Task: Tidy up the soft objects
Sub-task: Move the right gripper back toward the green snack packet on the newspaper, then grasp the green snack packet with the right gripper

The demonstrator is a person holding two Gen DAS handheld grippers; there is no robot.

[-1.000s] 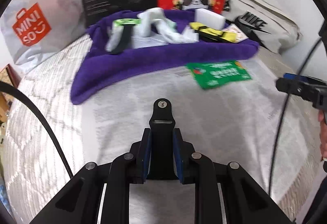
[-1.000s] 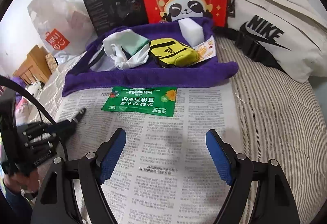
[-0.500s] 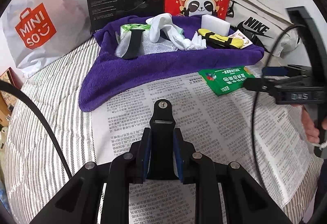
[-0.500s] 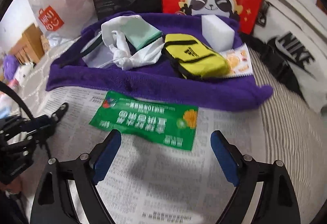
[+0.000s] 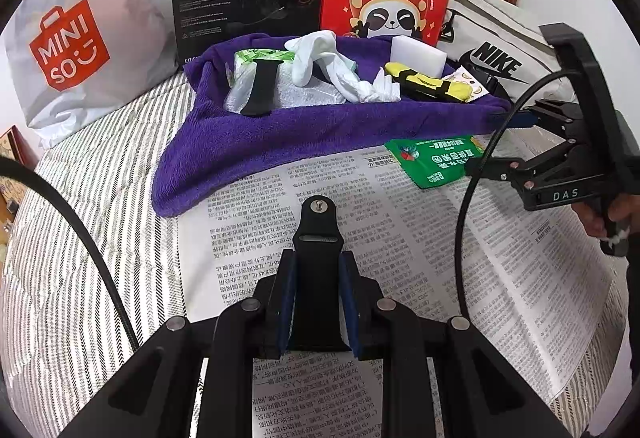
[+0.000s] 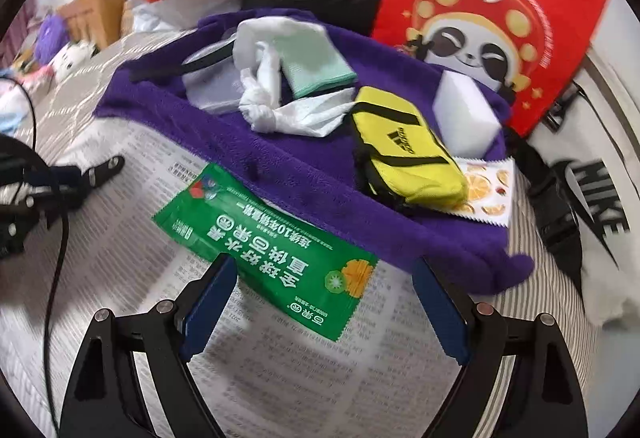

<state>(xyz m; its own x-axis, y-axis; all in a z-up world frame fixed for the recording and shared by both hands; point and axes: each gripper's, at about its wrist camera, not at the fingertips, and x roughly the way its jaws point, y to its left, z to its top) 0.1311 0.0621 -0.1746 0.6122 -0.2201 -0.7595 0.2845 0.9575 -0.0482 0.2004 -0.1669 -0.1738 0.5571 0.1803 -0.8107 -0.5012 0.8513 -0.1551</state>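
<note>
The right hand-held gripper (image 6: 322, 302) has come forward and rolled over the last second, and its jaws have spread wider; they now stand released on either side of the near end of the green packet (image 6: 272, 250), with nothing pinched between the pads; the packet lies flat on the newspaper (image 6: 280, 378), just ahead of this gripper and against the near edge of the purple towel (image 6: 300, 174), where the yellow pouch (image 6: 404, 154) and white cloth (image 6: 280, 94) already sit; this looks like a lining-up for a grasp of the packet. The left hand-held gripper (image 5: 318, 302) has barely moved; it stays clenched on a black strap piece (image 5: 318, 234), held over the newspaper.
</note>
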